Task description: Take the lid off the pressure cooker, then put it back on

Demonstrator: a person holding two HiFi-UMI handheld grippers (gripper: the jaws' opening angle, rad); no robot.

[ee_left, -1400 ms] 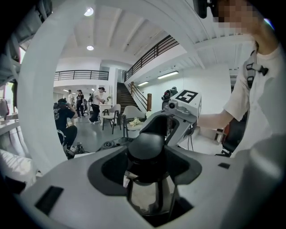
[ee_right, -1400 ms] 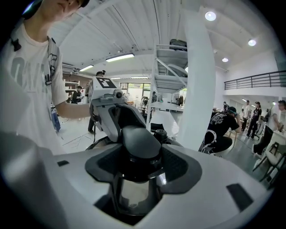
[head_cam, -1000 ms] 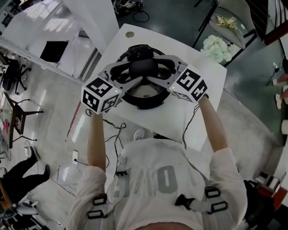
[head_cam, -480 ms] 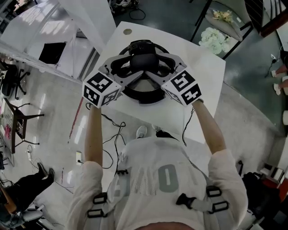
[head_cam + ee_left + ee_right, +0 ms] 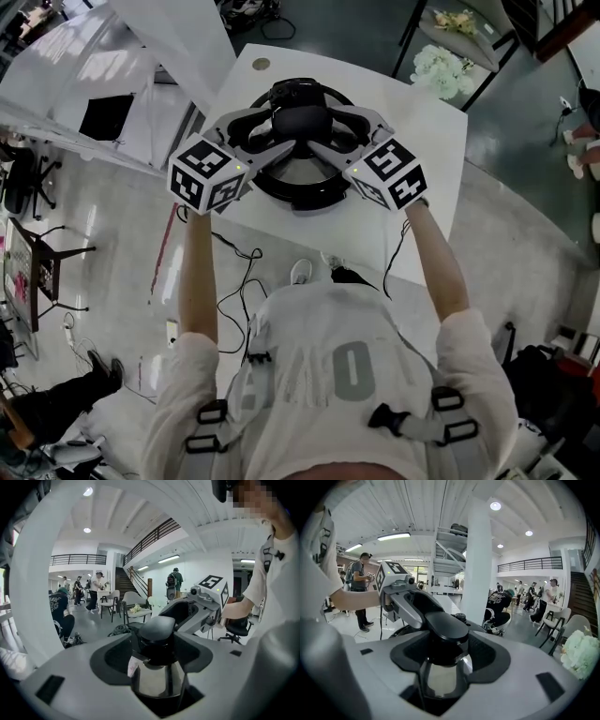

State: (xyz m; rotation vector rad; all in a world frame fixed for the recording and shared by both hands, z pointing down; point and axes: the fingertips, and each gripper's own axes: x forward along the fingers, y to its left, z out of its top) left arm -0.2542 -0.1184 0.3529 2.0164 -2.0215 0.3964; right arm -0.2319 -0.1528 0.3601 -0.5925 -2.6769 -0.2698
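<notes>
A white table (image 5: 424, 127) with rounded corners stands on the grey floor (image 5: 514, 202) — on it sits the black pressure cooker (image 5: 309, 196), toward the far side, and a small round disc (image 5: 261, 65) lies near the far left corner, apart from the cooker.

The lid handle (image 5: 158, 626) is matte black, above shiny silver steel. The left gripper (image 5: 157, 656) and the right gripper (image 5: 440, 660) are pale grey with black pads, and each carries a cube (image 5: 208, 176) patterned with black-and-white square markers. The table (image 5: 427, 131) is white, the flowers (image 5: 441, 67) are creamy white, and the floor (image 5: 525, 187) is dark grey.
</notes>
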